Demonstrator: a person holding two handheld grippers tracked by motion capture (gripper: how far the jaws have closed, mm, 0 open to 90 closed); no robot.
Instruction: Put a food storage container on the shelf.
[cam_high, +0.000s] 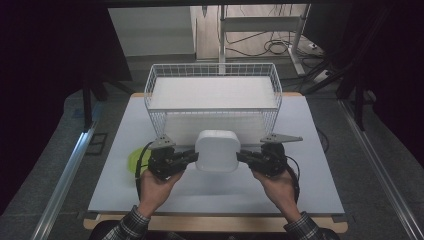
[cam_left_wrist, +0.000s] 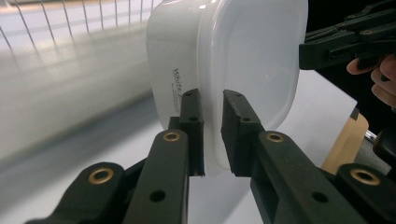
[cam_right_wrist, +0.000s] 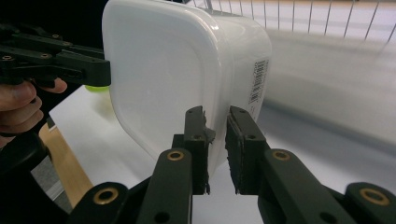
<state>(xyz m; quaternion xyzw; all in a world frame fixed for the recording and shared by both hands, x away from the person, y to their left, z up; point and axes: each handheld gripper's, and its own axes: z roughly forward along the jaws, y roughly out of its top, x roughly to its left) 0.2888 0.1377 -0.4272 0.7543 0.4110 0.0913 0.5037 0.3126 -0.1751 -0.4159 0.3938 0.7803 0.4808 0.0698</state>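
Note:
A white plastic box with a lid (cam_high: 216, 150) hangs above the white table, held from both sides. My left gripper (cam_high: 194, 157) is shut on the box's left rim; in the left gripper view its jaws pinch the rim of the box (cam_left_wrist: 233, 65) at my left gripper (cam_left_wrist: 213, 133). My right gripper (cam_high: 241, 157) is shut on the right rim, and in the right gripper view the box (cam_right_wrist: 168, 70) sits with its rim clamped in my right gripper (cam_right_wrist: 215, 140). A barcode label (cam_right_wrist: 258, 80) shows on the box's side.
A white wire basket (cam_high: 212, 100) stands just behind the box at the table's far side. A yellow-green object (cam_high: 135, 160) lies on the table (cam_high: 310, 190) left of my left hand. The table's wooden front edge (cam_high: 215, 223) runs below the forearms.

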